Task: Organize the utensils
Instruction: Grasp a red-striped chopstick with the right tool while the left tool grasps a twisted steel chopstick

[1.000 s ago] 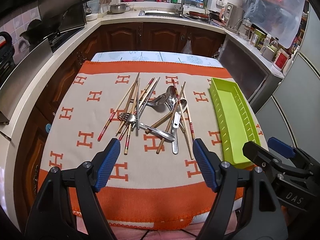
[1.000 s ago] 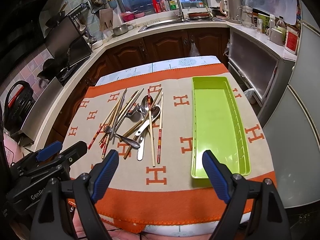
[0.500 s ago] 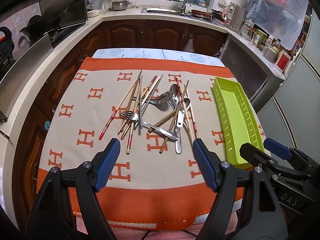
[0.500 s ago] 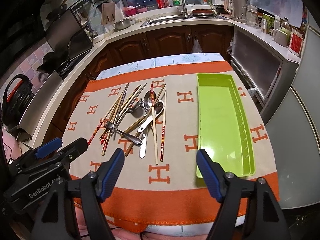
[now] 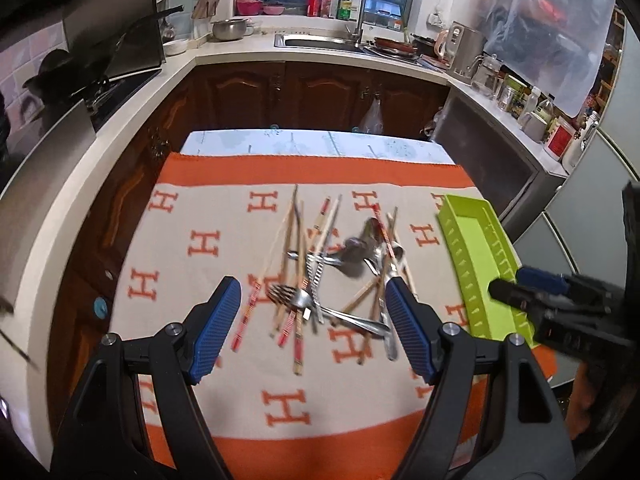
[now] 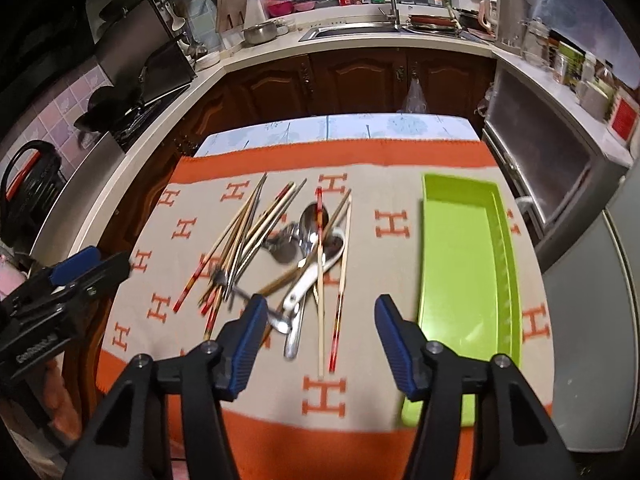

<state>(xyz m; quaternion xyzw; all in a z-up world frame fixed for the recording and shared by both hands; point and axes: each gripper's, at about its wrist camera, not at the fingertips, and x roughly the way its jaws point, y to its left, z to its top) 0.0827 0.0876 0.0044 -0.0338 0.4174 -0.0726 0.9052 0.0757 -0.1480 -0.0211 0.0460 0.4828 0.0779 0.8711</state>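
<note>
Kitchen table under an orange-and-cream H-patterned cloth [image 6: 248,432]. Left black tongs with blue pads [image 5: 314,326] spread wide, empty, levelled low just above a tangled heap of wooden chopsticks and steel spoons and forks [image 5: 328,272]. Right tongs [image 6: 318,342] likewise spread, empty, between heap [image 6: 292,256] and long lime-green plastic tray [image 6: 464,280].

Large orange letters "H" repeat in rows across the beige, orange-bordered woven cloth [image 6: 372,364] filling the middle of both views, while the white lettering on the black gripper body [image 6: 36,346] at lower left is too blurred to read.
</note>
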